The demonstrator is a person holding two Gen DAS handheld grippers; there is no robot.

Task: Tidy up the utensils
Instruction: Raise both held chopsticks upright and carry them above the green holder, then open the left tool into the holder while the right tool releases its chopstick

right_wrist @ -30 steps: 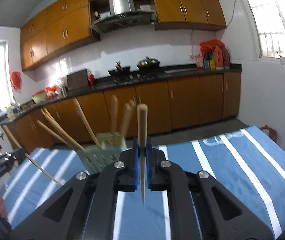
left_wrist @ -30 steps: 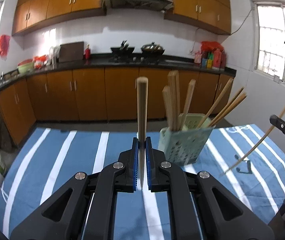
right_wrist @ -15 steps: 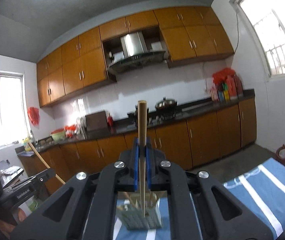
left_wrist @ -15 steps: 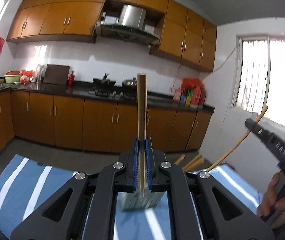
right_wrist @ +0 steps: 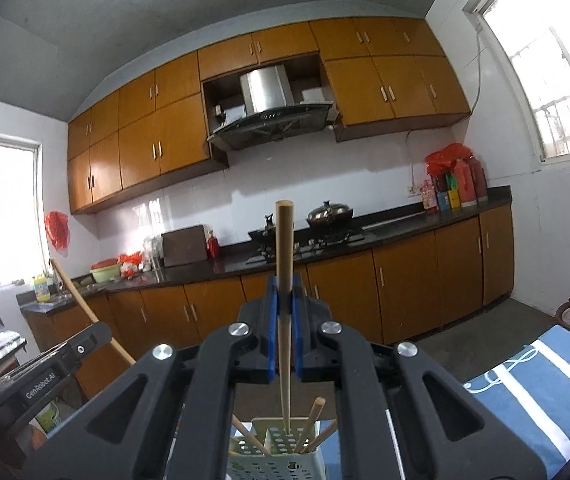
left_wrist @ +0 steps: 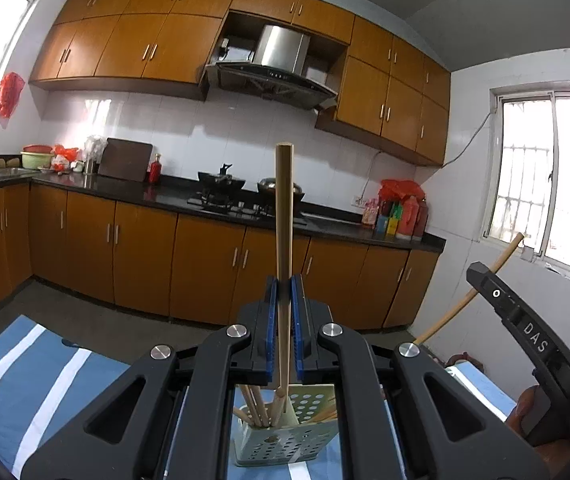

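A bench (left_wrist: 25, 392) draped in a blue cloth with white stripes (right_wrist: 533, 384) spreads beneath and to either side of the fingers in a wood-panelled kitchen. Standing directly on it, just below the fingers in both wrist views, is a pale green perforated utensil holder (left_wrist: 281, 446), upright, with several wooden chopsticks (left_wrist: 259, 404) leaning inside it. The striped cloth shows to the left of the fingers in the left view and to the right in the right view.
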